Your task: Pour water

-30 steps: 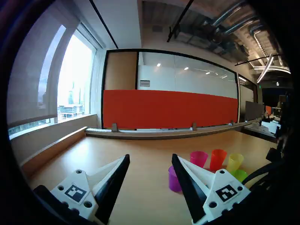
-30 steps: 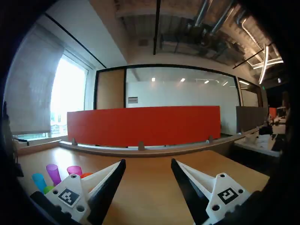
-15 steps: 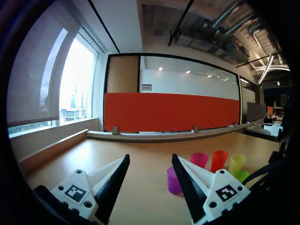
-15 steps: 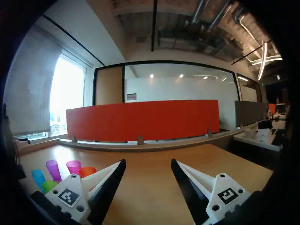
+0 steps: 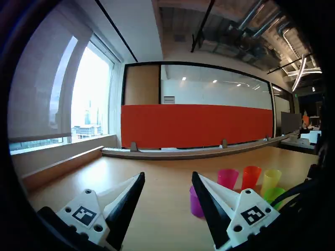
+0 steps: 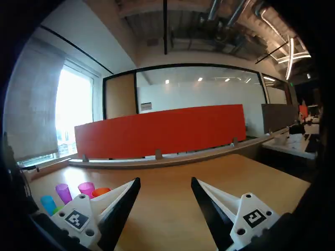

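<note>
Wooden table (image 5: 167, 226) carries purple cup (image 5: 195, 203), pink cup (image 5: 227, 178) and orange cup (image 5: 250, 176), well short of its far edge, contents hidden; left gripper (image 5: 167, 173) and right gripper (image 6: 165, 179) gape, empty.

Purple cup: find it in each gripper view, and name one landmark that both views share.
Left gripper view: the purple cup is low, just right of centre, left of the pink cup.
Right gripper view: the purple cup is low at the far left, left of the pink cup.
Shared landmark: the red partition across the back.
</note>
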The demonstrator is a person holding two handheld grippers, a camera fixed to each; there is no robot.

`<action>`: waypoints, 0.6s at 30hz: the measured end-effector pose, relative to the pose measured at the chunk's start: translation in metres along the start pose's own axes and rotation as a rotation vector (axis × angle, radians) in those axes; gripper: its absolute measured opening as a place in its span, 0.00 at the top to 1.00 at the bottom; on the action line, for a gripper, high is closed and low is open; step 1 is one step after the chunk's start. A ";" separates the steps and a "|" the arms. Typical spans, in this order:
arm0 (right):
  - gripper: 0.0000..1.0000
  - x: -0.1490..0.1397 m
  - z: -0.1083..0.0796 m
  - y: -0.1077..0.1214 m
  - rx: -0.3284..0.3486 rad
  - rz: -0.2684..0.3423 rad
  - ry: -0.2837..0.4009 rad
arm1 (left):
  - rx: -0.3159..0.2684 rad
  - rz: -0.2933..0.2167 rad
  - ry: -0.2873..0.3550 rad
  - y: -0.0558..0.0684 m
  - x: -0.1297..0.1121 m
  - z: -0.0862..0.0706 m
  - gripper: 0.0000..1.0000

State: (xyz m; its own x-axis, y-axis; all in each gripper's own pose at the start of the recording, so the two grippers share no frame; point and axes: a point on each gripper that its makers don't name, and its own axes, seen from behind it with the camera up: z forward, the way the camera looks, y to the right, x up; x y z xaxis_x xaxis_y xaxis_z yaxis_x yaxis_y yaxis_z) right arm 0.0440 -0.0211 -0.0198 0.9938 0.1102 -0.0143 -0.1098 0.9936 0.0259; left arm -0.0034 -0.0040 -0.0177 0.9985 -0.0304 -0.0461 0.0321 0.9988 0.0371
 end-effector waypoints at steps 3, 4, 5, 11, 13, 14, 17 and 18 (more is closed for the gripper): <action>0.07 0.001 0.000 0.001 -0.006 0.008 -0.003 | 0.016 0.006 0.006 -0.002 -0.001 0.001 0.18; 0.07 0.001 0.000 0.001 -0.008 0.010 -0.005 | 0.020 0.009 0.007 -0.003 -0.001 0.002 0.18; 0.07 0.001 0.000 0.001 -0.010 0.011 -0.006 | 0.025 0.012 0.008 -0.003 -0.002 0.003 0.18; 0.07 0.003 0.001 0.001 -0.015 0.003 -0.008 | 0.032 0.003 0.009 0.000 -0.006 0.007 0.18; 0.07 0.002 0.001 0.002 -0.018 -0.002 -0.009 | 0.031 -0.001 0.013 0.001 -0.006 0.009 0.18; 0.07 0.001 0.001 0.002 -0.019 -0.004 -0.010 | 0.031 -0.003 0.015 0.002 -0.007 0.009 0.18; 0.07 0.001 0.000 0.003 -0.022 -0.004 -0.013 | 0.033 -0.001 0.016 0.004 -0.008 0.010 0.18; 0.07 0.001 0.000 0.003 -0.022 -0.003 -0.013 | 0.033 0.001 0.016 0.004 -0.009 0.011 0.18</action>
State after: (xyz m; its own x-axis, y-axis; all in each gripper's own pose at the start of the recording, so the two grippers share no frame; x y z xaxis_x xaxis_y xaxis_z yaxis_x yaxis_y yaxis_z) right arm 0.0445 -0.0180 -0.0198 0.9942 0.1074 -0.0012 -0.1074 0.9942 0.0039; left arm -0.0117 0.0000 -0.0066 0.9976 -0.0289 -0.0625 0.0332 0.9970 0.0699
